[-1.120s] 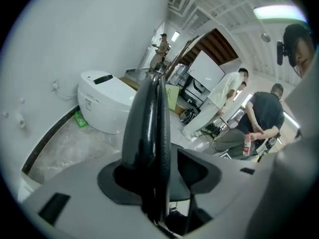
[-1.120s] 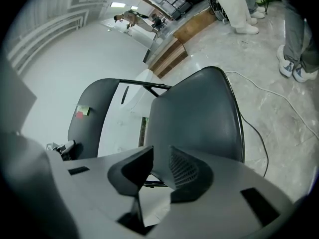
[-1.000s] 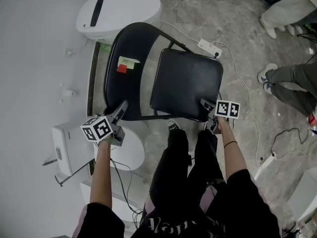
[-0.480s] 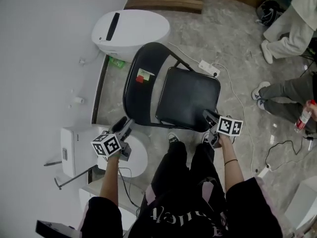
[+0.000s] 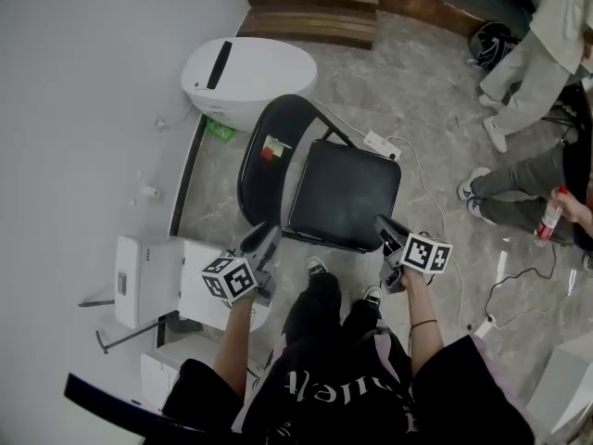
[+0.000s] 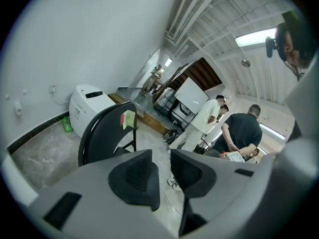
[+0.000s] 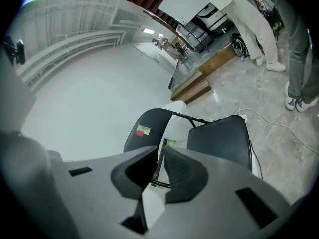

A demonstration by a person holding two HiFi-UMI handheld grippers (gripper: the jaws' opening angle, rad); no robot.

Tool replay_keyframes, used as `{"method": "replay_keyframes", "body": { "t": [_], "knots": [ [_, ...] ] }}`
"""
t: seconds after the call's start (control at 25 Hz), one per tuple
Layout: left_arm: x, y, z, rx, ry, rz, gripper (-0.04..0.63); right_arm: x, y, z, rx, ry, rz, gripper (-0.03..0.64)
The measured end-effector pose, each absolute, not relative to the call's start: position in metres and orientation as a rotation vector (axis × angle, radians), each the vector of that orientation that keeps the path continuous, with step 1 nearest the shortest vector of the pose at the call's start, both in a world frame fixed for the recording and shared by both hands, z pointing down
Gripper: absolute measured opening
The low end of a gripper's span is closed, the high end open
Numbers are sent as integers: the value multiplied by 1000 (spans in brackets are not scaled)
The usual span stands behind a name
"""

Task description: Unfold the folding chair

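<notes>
Hand-held gripper L (image 5: pixel 267 235) half-open, hand-held gripper R (image 5: pixel 384 225) narrow, both empty, just closing, off chair (image 5: pixel 345 193).

Folding chair (image 5: pixel 343 193): black seat, black backrest, black frame. Stickers (image 5: pixel 271 148) on backrest: one pale yellow-green, one red. Floor (image 5: pixel 435 128): grey, marbled veining. Wall (image 5: pixel 83 82): plain white. Oval unit (image 5: pixel 250 68): white, black strip on top. Bottle (image 5: pixel 220 131) at wall foot: green. Power strip (image 5: pixel 381 144): white. Steps (image 5: pixel 315 12): brown wood. Person's top (image 5: pixel 324 401): black, white lettering.
</notes>
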State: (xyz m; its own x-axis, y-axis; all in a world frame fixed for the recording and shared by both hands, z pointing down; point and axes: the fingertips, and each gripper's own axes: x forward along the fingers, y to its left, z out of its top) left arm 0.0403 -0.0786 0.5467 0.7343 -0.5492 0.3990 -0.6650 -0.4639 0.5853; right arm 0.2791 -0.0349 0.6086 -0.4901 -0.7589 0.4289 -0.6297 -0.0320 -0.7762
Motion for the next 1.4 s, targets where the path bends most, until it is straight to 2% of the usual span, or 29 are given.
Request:
{"method": "replay_keyframes", "body": {
  "t": [0.12, 0.28, 0.68, 0.92, 1.4],
  "knots": [
    [63, -55, 537, 2184, -903, 163, 38, 285, -15, 598, -1503, 2082, -1543, 46],
    [102, -15, 527, 2204, -885, 132, 11, 297, 19, 583, -1474, 2082, -1529, 40],
    [168, 114, 492, 2214, -936, 20, 4, 307, 132, 550, -1362, 2261, -1535, 33],
    [182, 183, 498, 2216, -945, 96, 3, 302, 172, 537, -1289, 2313, -1527, 29],
    [146, 223, 479, 2275, -959, 141, 3, 265, 207, 492, -1290, 2384, -1425, 28]
  ]
}}
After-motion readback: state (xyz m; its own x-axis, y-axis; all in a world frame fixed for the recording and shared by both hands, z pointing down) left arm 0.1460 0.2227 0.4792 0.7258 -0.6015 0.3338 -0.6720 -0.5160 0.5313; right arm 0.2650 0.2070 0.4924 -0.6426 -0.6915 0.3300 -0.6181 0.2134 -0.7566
